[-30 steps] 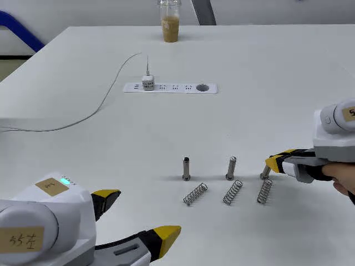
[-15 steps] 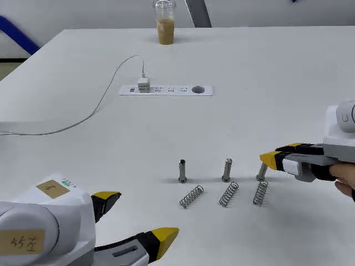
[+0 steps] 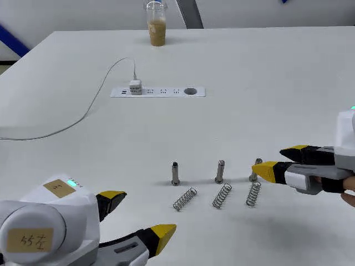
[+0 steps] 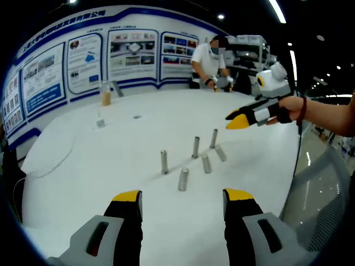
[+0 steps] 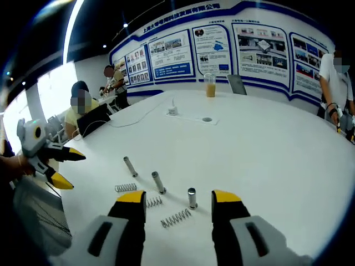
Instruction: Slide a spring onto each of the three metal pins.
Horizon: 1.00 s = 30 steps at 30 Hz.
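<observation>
Three metal pins stand upright in a row on the white table: left pin [image 3: 175, 173], middle pin [image 3: 219, 171], right pin [image 3: 255, 169]. A loose spring lies in front of each: left spring [image 3: 184, 199], middle spring [image 3: 222, 195], right spring [image 3: 253, 194]. My right gripper [image 3: 280, 159] is open and empty, its lower tip just right of the right pin. In the right gripper view that pin [image 5: 192, 198] stands between the jaws, with its spring [image 5: 176, 218] in front. My left gripper [image 3: 137, 216] hovers open and empty at the near left, well short of the pins [image 4: 195, 147].
A white power strip [image 3: 158, 91] with a charger plug [image 3: 135, 87] and a trailing cable [image 3: 83, 116] lies beyond the pins. A cup of brown drink [image 3: 157, 25] stands at the table's far edge. People sit or stand around the table [image 5: 83, 111].
The head view has shifted. My right gripper has sunk a little, its lower tip now level with the right pin. Pins, springs and the left gripper have stayed put.
</observation>
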Tool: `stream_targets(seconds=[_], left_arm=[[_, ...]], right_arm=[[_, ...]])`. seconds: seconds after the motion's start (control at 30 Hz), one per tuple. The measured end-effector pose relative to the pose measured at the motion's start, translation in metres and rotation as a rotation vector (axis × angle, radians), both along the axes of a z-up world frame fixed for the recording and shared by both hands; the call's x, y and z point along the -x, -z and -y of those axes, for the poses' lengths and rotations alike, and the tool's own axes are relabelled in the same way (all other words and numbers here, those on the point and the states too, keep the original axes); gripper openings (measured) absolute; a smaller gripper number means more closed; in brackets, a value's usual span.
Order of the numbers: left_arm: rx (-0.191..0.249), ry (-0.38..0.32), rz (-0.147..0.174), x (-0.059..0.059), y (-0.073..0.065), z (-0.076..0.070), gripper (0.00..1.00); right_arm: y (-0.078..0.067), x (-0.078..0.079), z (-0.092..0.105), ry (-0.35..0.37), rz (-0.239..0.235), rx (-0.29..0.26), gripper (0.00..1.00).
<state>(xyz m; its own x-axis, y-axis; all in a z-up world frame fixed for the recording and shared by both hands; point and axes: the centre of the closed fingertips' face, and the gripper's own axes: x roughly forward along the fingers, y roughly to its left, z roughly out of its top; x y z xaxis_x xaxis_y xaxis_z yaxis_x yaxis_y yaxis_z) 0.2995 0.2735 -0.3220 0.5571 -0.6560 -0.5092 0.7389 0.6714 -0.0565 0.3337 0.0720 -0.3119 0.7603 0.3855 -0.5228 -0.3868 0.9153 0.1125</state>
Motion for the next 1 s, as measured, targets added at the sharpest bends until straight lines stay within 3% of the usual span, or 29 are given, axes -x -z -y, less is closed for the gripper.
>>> stream_targets(seconds=[0.33, 0.43, 0.57, 0.7, 0.87, 1.0], left_arm=[[-0.018, 0.032, 0.004, -0.008, 0.007, 0.012, 0.54], [-0.039, 0.034, 0.001, -0.012, 0.012, 0.014, 0.51], [-0.041, 0.055, 0.004, -0.016, 0.016, 0.020, 0.49], [-0.072, 0.092, 0.030, -0.019, 0.023, 0.026, 0.49], [-0.076, 0.115, 0.041, -0.023, 0.031, 0.033, 0.45], [-0.082, 0.123, 0.033, -0.025, 0.041, 0.037, 0.42]], right_arm=[[0.000, 0.023, -0.005, -0.045, -0.003, -0.040, 0.64], [0.001, 0.030, -0.008, -0.072, 0.004, -0.037, 0.66], [-0.003, 0.035, -0.011, -0.091, 0.023, -0.083, 0.68], [-0.003, 0.041, -0.011, -0.096, 0.029, -0.112, 0.68], [-0.003, 0.047, -0.012, -0.110, 0.042, -0.121, 0.69], [-0.001, 0.051, -0.014, -0.121, 0.048, -0.123, 0.70]])
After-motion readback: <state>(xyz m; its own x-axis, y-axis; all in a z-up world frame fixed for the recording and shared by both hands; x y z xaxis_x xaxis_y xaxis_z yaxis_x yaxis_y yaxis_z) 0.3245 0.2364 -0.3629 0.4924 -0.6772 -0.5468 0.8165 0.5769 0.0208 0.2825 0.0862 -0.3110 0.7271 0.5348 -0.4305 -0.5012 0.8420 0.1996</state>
